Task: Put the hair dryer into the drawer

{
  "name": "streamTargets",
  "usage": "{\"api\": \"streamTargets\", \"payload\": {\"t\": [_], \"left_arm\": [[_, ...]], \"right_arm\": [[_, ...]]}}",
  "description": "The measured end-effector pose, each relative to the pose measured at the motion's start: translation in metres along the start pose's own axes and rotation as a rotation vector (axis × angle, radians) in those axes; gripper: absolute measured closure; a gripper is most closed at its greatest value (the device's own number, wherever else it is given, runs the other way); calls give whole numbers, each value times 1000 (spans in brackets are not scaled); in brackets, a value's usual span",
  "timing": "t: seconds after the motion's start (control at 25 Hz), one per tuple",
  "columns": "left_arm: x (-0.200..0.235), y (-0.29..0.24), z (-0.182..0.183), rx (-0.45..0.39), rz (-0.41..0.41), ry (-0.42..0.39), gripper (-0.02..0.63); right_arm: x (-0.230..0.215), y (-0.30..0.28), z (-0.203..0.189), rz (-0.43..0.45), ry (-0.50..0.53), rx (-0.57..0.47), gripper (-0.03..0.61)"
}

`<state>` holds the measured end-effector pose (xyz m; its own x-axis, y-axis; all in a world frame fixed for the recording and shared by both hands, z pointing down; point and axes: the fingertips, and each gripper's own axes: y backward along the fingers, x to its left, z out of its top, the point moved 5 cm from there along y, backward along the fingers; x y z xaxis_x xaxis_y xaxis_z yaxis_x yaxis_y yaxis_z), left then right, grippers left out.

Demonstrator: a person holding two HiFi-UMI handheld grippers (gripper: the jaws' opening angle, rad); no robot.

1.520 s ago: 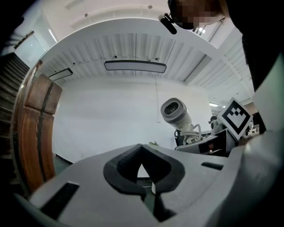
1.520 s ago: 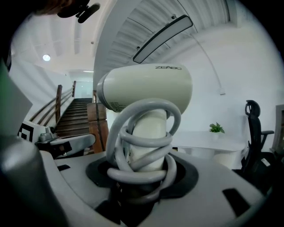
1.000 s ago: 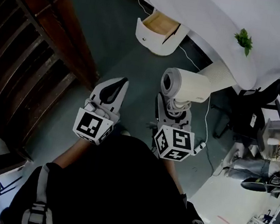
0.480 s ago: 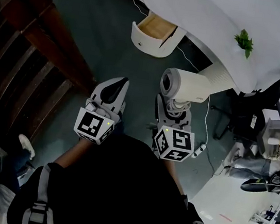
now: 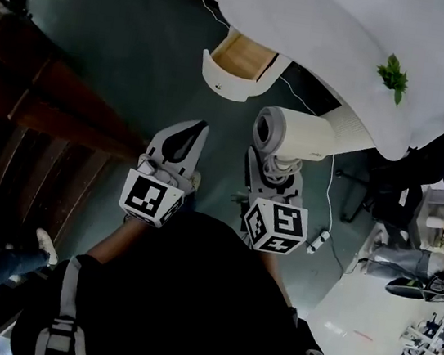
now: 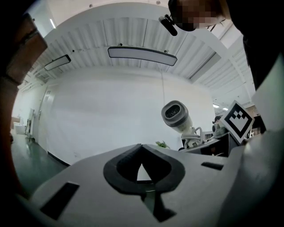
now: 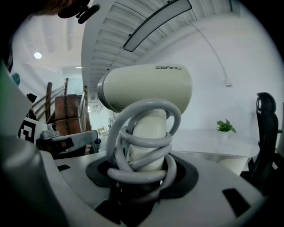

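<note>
Our right gripper is pinching the handle of the cream-white, smooth plastic hair dryer. The thick pale grey rubbery cord is lying in several loops around that handle, just above the jaws. The barrel is a short fat cylinder with a grey ring at its mouth, and it is standing upright over the jaws. Our left gripper is keeping its jaws pressed together at the tips, and nothing is between them.

We are judging that this is the carrying step: the dryer is hanging in the air over the dark green floor, well apart from the open drawer. This drawer has a rounded white front and a pale wooden inside, and it is sticking out under the curved white desk.

For the next move, we are thinking the dryer must come above the drawer and tilt to lie flat. The loose loops may be catching the rim
</note>
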<state>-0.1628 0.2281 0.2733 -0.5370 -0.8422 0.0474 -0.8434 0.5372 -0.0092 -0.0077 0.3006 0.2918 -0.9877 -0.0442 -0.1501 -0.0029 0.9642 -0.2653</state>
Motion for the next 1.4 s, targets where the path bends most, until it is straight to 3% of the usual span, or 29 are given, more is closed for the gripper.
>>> {"api": "streamTargets", "payload": {"t": [0.6,1.4], "left_arm": [[81,-87,-1,39,-85,18,606],[122,-124,-13,43,-27,36,606]], "right_arm": [[-16,-103,29,-76,-32,14,322],[-29,-167,38,-21,-6,27,322]]}}
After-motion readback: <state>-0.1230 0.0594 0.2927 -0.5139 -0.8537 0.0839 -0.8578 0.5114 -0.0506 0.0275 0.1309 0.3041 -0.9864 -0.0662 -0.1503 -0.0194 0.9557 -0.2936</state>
